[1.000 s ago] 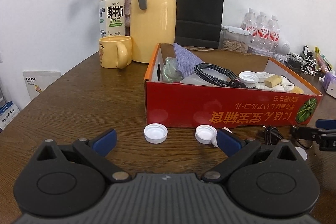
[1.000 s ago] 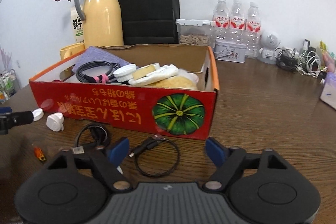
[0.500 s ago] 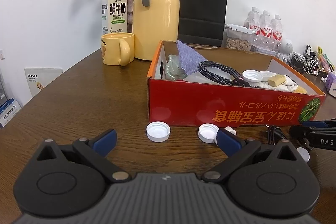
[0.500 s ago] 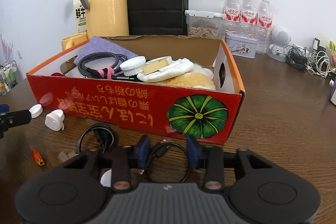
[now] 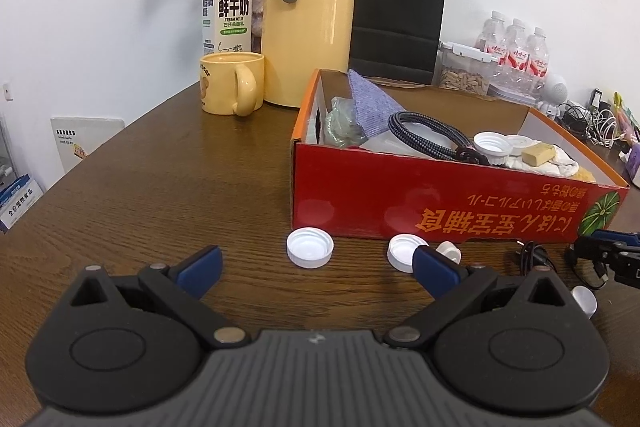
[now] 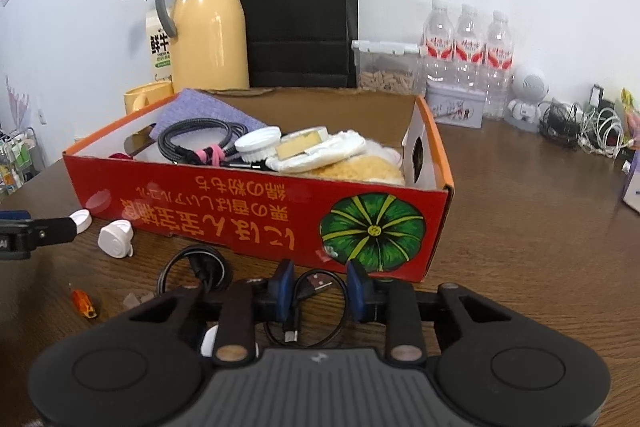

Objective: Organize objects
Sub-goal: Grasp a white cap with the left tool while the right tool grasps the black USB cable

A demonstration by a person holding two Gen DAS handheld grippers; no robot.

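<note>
Beside the red box (image 6: 256,211), half-filled already, right tool (image 6: 320,293) has just been closing on the coiled cable (image 6: 316,283), left tool (image 5: 316,271) wide; caps (image 5: 310,248) remain on tabletop (image 5: 160,187).

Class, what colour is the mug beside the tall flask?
Pale yellow ceramic mug; clearest in the left wrist view.

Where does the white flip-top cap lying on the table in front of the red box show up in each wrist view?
Left wrist: white flip-top cap, lower centre-right, partly hidden behind the left gripper's blue pad.
Right wrist: same cap, left of centre, lying on the table.
Shared landmark: the red box, just behind the cap.
</note>
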